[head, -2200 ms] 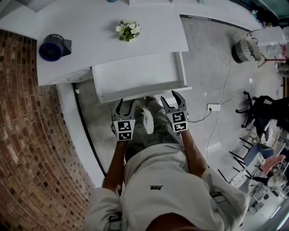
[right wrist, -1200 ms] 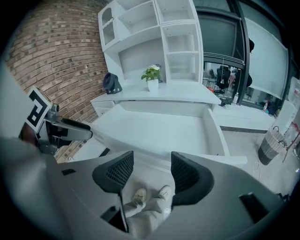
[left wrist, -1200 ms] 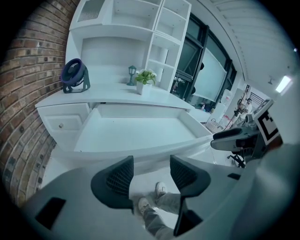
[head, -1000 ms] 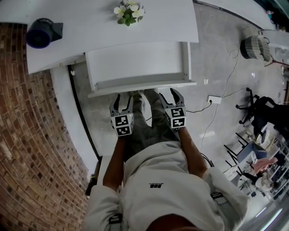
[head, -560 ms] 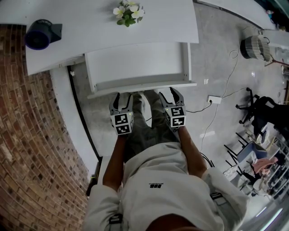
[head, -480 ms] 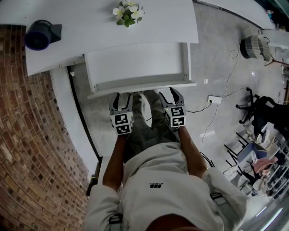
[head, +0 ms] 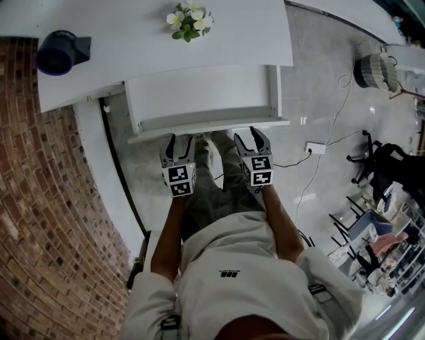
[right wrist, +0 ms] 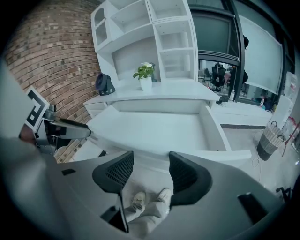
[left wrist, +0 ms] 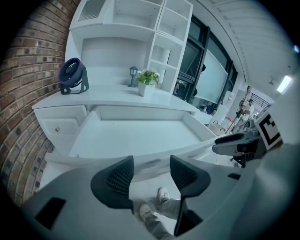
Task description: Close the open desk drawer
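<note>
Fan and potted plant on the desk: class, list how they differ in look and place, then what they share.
The fan is dark blue and round; the potted plant is green with white flowers. The fan stands by the brick wall; the potted plant stands behind the open drawer. Both rest on the white desk.

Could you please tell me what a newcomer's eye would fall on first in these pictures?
The wide white drawer, pulled far out of the desk and empty, dominates the centre. Close to its front edge hover the left claw and right claw, both open and holding nothing. Behind, on the desk, stand a small flowering plant and a dark blue fan.
</note>
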`<state>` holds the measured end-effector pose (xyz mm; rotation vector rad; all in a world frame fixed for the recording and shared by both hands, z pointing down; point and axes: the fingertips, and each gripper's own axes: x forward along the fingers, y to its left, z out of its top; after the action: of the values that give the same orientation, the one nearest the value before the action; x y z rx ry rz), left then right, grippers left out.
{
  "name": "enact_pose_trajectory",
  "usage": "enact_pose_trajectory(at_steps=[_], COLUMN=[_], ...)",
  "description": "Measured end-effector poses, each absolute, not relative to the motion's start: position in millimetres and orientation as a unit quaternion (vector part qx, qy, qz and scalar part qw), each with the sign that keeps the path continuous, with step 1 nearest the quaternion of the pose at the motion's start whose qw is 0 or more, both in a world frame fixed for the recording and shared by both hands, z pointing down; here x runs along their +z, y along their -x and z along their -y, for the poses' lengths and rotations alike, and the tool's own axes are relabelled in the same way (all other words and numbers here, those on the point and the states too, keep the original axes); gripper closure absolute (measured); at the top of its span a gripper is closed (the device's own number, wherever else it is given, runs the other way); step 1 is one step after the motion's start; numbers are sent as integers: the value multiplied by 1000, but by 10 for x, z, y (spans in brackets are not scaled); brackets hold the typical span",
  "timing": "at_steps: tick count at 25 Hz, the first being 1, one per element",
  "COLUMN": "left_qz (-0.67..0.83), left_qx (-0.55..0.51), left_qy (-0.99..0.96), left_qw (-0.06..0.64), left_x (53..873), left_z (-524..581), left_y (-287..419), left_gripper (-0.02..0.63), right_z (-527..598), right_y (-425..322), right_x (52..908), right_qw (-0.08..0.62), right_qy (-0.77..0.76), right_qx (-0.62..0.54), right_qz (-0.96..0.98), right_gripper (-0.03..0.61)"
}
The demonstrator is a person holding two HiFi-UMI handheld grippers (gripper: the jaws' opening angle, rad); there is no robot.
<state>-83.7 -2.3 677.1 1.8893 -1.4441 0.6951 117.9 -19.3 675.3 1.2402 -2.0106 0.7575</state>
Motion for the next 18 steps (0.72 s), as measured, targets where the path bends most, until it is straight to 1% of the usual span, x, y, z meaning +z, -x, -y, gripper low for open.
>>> enact_pose_trajectory(at_steps=[18], left_qz=[552], left_qx=[257], left_qy=[-729], left_qw=[312], left_x=[6757], left_z=[349], left_y=[873], left_gripper=[356], right_z=[516], right_y=[-1147], right_x=[6753], right_qw=[321], right_qy=[-478], right_qx=[278], right_qz=[769], right_gripper=[344])
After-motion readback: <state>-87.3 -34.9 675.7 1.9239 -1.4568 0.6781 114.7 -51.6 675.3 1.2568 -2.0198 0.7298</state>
